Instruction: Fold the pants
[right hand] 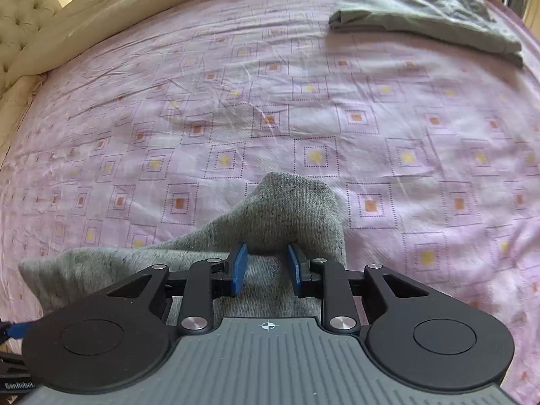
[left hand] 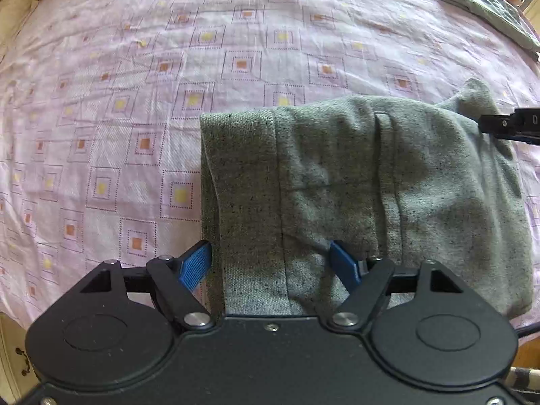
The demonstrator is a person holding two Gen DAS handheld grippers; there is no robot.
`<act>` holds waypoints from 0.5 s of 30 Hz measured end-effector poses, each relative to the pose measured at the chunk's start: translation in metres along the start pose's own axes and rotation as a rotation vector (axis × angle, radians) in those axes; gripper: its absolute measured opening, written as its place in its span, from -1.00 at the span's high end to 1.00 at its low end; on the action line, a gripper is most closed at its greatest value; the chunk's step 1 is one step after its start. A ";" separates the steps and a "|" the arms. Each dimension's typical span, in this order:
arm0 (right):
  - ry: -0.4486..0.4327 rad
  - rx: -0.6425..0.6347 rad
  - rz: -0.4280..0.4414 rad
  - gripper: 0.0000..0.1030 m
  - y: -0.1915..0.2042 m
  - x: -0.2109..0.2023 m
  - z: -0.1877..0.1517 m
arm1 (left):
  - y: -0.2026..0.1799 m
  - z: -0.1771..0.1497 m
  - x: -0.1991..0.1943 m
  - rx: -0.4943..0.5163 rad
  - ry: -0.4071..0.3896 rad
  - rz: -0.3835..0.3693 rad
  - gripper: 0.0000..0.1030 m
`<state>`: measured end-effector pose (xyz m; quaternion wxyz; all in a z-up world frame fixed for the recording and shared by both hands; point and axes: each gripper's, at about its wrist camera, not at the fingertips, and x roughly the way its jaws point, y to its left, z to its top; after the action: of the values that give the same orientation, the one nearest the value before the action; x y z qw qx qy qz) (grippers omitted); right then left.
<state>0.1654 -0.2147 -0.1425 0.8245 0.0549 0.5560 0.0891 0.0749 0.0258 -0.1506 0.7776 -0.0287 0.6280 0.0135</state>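
Grey speckled pants [left hand: 354, 175] lie folded in a thick bundle on the pink patterned bedsheet [left hand: 135, 101]. My left gripper [left hand: 271, 263] is open, its blue pads either side of the bundle's near left edge, over the cloth. In the right wrist view the pants [right hand: 276, 212] bunch up in a peak just ahead of my right gripper [right hand: 266, 263], whose blue pads stand apart with grey cloth between and below them. The right gripper's black tip [left hand: 506, 125] shows at the bundle's far right corner in the left wrist view.
A folded olive-grey garment [right hand: 422, 10] lies at the far right of the bed [right hand: 303, 101]; it also shows in the left wrist view [left hand: 486, 3]. A cream padded headboard [right hand: 20, 17] and cream bedding [right hand: 168, 6] border the far side. A wooden bed edge [left hand: 10, 354] is at lower left.
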 end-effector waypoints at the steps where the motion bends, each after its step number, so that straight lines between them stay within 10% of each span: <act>1: -0.009 -0.009 -0.001 0.50 0.002 -0.006 -0.004 | -0.002 0.000 -0.003 0.002 0.003 0.009 -0.50; 15: 0.010 -0.022 -0.135 0.49 0.030 -0.044 -0.141 | 0.000 -0.040 0.012 0.064 0.095 -0.010 -0.59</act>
<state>0.0161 -0.1959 -0.1494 0.8265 0.0079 0.5614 0.0397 0.0386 0.0232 -0.1707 0.7473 -0.0075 0.6643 -0.0117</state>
